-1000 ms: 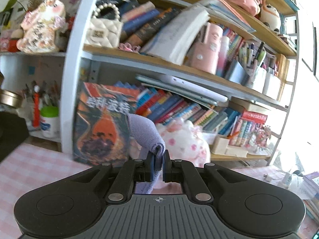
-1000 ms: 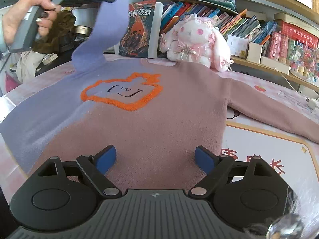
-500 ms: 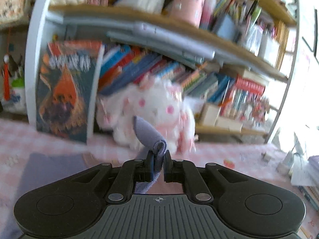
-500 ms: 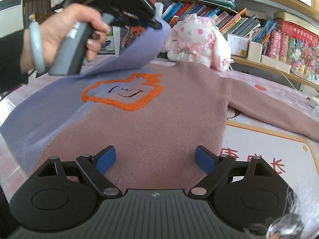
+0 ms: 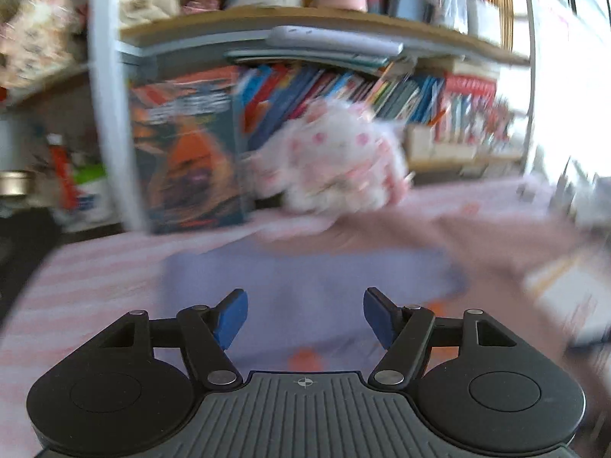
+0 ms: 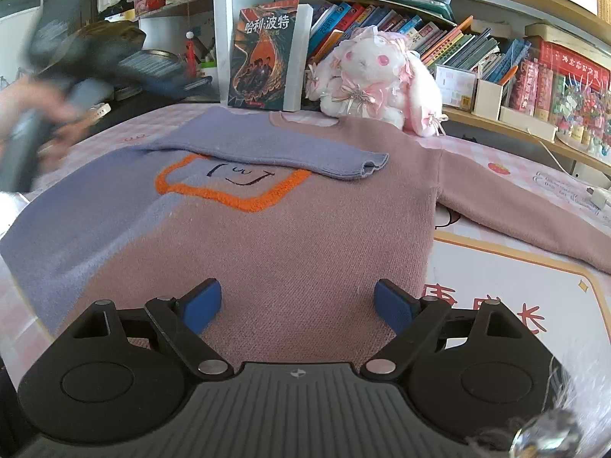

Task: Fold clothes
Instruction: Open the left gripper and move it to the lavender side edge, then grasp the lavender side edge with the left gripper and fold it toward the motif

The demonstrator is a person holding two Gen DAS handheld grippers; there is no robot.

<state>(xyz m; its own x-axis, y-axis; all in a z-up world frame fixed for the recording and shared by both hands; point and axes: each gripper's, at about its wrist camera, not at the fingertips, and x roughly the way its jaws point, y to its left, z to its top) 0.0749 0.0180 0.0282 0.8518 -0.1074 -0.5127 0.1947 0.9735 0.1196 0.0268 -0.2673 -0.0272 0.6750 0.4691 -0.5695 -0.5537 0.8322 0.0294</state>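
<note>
Sweater — flat on table, lavender sleeve folded across chest. Left gripper — released, empty, blurred. Right gripper — spread wide above hem.

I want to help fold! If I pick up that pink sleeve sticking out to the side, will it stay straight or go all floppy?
Probably floppy: the pink sleeve is soft knit and lies limp on the table. The purple sleeve already bent flat across the sweater, so this one likely drapes the same. It looks light, though it may tug the sweater's body along.
</note>
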